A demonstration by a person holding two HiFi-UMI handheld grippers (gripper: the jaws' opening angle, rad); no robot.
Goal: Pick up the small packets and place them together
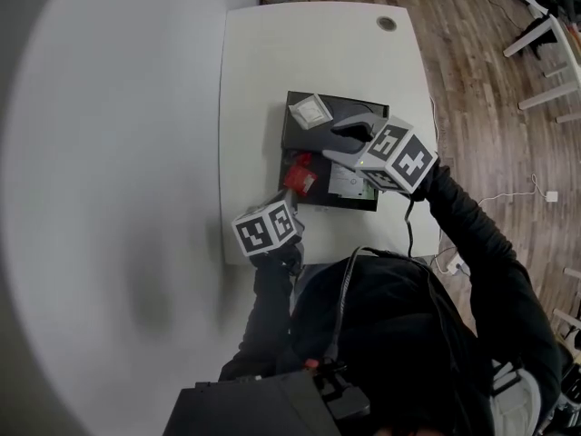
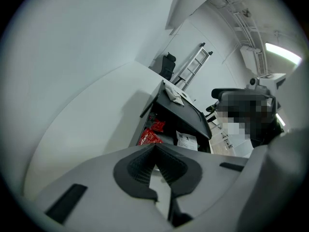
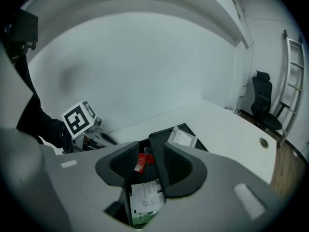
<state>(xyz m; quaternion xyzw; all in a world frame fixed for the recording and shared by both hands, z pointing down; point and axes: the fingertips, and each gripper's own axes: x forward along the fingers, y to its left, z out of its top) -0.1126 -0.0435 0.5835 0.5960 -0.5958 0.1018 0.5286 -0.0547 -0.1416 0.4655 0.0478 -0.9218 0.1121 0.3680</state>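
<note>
On the white table (image 1: 318, 44) stands a black tray (image 1: 363, 104). In it lie a white square packet (image 1: 311, 110) at the far left corner, red packets (image 1: 300, 178) at the left side, and a white-labelled green packet (image 1: 345, 182) near the front. My right gripper (image 1: 345, 142) hovers over the tray, open and empty; in the right gripper view the labelled packet (image 3: 146, 199) lies below the jaws and a red packet (image 3: 140, 162) shows through their gap. My left gripper (image 2: 155, 146) is shut with nothing in it, near the table's front edge, just short of the red packets (image 2: 150, 137).
A round cable hole (image 1: 387, 24) is in the table's far right corner. A grey wall runs along the table's left side. Wooden floor (image 1: 481, 80) with a cable lies to the right. An office chair (image 3: 263, 103) and a ladder (image 2: 193, 69) stand beyond the table's far end.
</note>
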